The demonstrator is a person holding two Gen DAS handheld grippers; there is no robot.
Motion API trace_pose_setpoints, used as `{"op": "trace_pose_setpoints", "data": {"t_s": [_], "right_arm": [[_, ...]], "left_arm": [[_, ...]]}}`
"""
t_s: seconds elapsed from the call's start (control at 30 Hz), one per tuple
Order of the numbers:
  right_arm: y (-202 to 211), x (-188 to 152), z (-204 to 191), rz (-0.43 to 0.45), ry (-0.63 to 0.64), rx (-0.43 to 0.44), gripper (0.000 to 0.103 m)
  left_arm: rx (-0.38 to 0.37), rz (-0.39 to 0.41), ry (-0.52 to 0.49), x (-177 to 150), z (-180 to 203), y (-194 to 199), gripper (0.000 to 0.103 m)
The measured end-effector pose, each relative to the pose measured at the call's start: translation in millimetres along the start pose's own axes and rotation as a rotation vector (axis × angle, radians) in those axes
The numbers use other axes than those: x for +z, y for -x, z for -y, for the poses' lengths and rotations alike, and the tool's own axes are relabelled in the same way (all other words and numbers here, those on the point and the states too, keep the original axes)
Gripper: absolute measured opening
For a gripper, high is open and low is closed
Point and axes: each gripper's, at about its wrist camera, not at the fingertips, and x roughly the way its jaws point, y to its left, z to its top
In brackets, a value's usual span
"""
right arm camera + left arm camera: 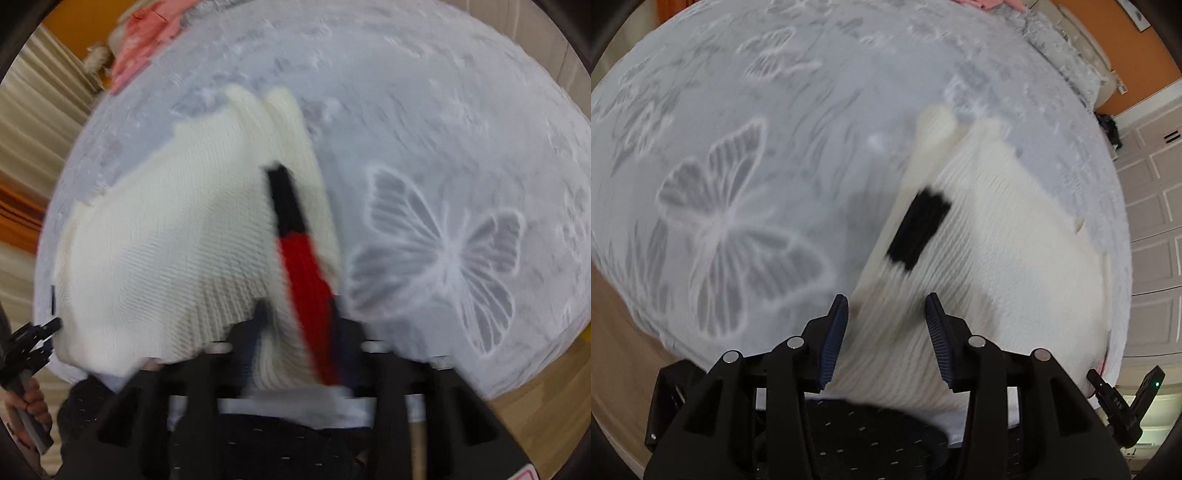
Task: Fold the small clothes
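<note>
While the white sweater (pixel 990 229) is lying on the butterfly bedspread (pixel 731 221), the left gripper (pixel 886 314) is being held spread wide above it. The sweater's hem is being pinched by the right gripper (pixel 297 317).

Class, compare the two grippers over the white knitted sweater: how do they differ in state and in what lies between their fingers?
The left gripper is open, its fingers apart over the white sweater and pinching nothing; the right gripper has sweater fabric bunched between its fingers. The left gripper's view shows only a black patch; the right gripper sits at a black-and-red stripe. Both work at the sweater's near edge on the butterfly bedspread.
</note>
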Motion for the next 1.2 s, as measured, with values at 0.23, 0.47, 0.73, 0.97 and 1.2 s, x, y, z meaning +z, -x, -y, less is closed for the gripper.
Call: {"op": "trace_pose_setpoints", "data": {"t_s": [0.23, 0.47, 0.73, 0.97, 1.2], "right_arm": [[24.0, 0.8, 3.0, 0.068, -0.112, 0.005, 0.027], [57.1, 3.4, -94.4, 0.131, 0.194, 0.062, 0.009], [11.9, 17.4, -187.7, 0.029, 0.368, 0.108, 0.005], [-43.3, 31.0, -229.5, -0.093, 0.431, 0.042, 0.005], [-79.2, 31.8, -228.4, -0.178, 0.424, -0.010, 0.001]], "left_arm": [[0.028, -0.007, 0.030, -8.6, -5.0, -2.4, 0.053], [-0.015, -0.034, 0.104, -14.9, -15.4, -8.8, 0.056], [-0.022, -0.067, 0.107, -14.0, -10.4, -18.7, 0.071], [-0.038, -0.059, 0.095, -17.2, -14.0, -22.4, 0.070], [-0.025, -0.061, 0.051, -14.8, -2.6, -28.0, 0.081]]}}
